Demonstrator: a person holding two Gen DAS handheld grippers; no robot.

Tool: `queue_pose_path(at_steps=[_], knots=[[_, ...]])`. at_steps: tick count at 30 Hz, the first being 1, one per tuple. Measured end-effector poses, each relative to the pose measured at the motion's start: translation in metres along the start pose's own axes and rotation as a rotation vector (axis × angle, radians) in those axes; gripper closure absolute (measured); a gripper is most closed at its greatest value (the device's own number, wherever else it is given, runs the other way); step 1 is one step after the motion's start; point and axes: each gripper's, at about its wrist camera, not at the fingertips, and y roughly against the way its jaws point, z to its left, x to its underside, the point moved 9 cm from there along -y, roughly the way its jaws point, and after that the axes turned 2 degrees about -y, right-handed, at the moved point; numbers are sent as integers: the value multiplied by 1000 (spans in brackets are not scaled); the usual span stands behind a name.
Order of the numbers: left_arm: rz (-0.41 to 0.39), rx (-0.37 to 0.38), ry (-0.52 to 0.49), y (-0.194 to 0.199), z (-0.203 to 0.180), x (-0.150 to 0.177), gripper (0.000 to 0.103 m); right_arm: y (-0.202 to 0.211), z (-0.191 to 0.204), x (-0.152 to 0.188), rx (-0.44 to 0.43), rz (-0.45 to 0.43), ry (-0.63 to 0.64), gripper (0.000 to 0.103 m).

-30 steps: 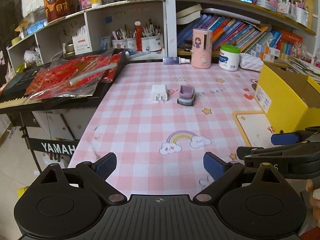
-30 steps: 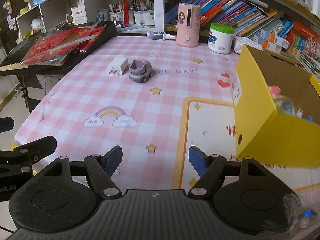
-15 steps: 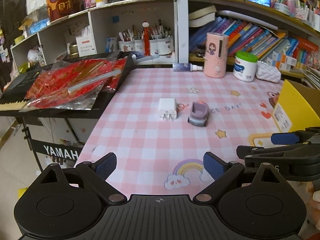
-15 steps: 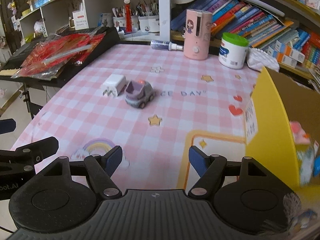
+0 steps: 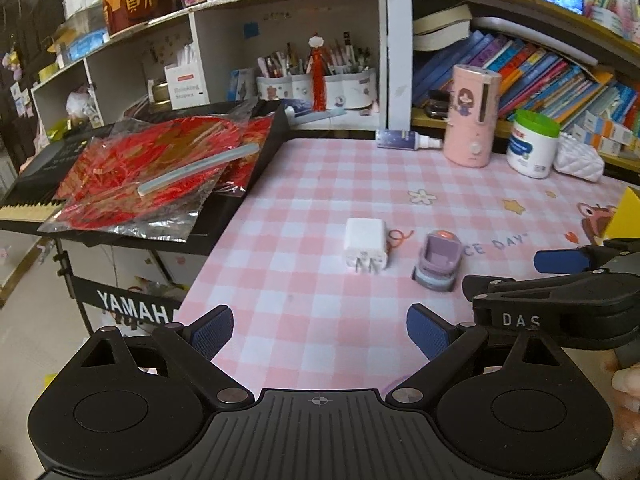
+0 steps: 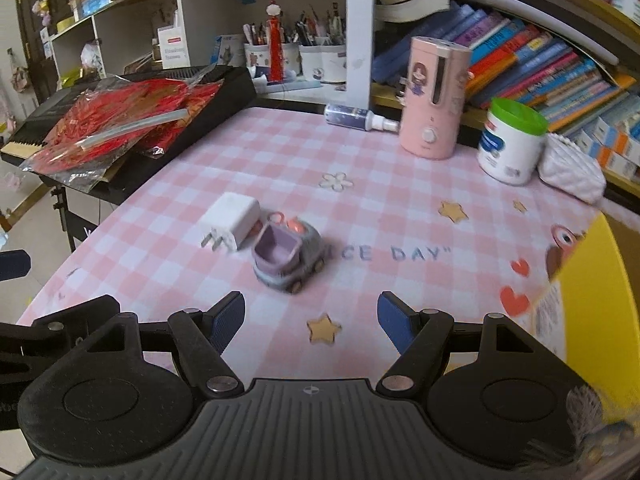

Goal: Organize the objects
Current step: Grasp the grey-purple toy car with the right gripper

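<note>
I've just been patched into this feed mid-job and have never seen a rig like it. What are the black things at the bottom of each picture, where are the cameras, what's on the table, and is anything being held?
There is no robot here. A person carries a two-finger gripper in each hand, and each has a wide-angle camera looking forward along its fingers.

One picture looks over the left gripper, the other over the right gripper. The black shapes with blue pads are those grippers. Both stand open and hold nothing.

On the pink checked tablecloth a white charger plug and a small purple toy car lie side by side. At the back stand a pink dispenser and a green-lidded tub. A yellow box is at the right edge.
</note>
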Motion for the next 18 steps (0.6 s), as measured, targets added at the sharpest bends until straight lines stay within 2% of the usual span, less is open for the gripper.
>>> queue_pose_path(at_steps=[3, 10, 18], knots=[[6, -15, 6, -10, 4, -5, 8, -16, 3, -7, -8, 0, 27, 31], [31, -48, 31, -28, 17, -10, 8, -54, 11, -19, -43, 1, 77, 24], [54, -56, 33, -42, 20, -12, 8, -85, 18, -25, -58, 8, 94, 25]])
